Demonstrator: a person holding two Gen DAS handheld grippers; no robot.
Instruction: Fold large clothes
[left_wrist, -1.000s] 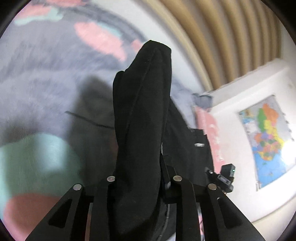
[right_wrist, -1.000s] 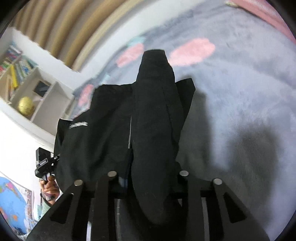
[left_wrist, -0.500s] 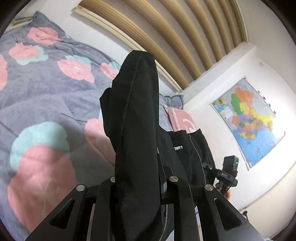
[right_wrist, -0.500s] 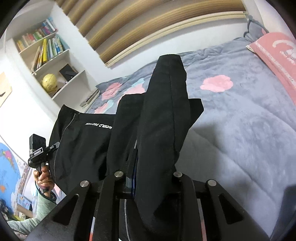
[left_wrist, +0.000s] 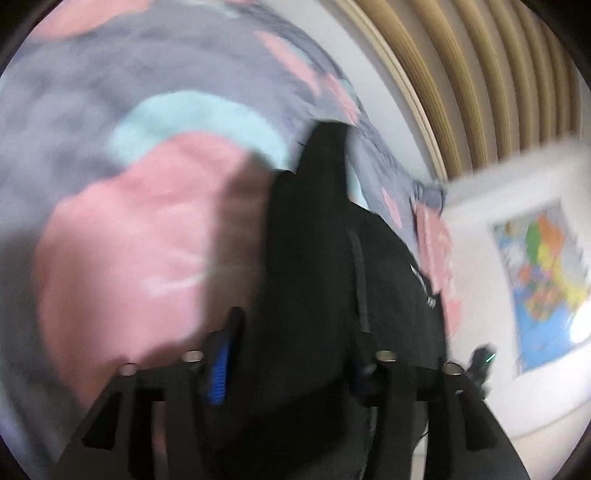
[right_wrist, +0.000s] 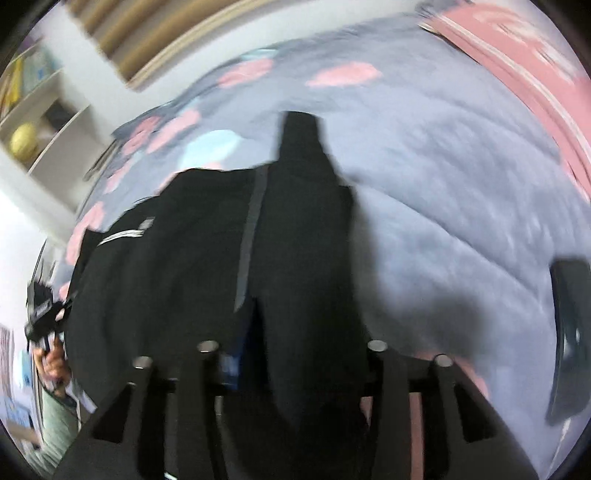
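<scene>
Both views badly motion-blurred. Left tongs (left_wrist: 291, 373): jaws have just been opening, now spread; a fold of the black garment (left_wrist: 314, 266) is between them, blue pad face exposed on the left finger (left_wrist: 218, 369), so cloth isn't pinched there. Garment drapes from the tongs forward onto the bed quilt (left_wrist: 110, 110), grey with pink and teal blotches; white lettering shows on its right part. Further right: slatted wooden wall panel (left_wrist: 480, 74), wall map (left_wrist: 546, 288), and the other gripper low beside it.

Right tongs (right_wrist: 291, 369): jaws have likewise just been opening, now spread, with a fold of the black garment (right_wrist: 306, 240) between them; can't tell if the pads touch it. Garment spreads to the left over the quilt (right_wrist: 443, 166). Far left: shelf with a yellow ball (right_wrist: 24, 142), person's hand (right_wrist: 55, 365) holding the other gripper. Pink pillow (right_wrist: 517, 55) top right.
</scene>
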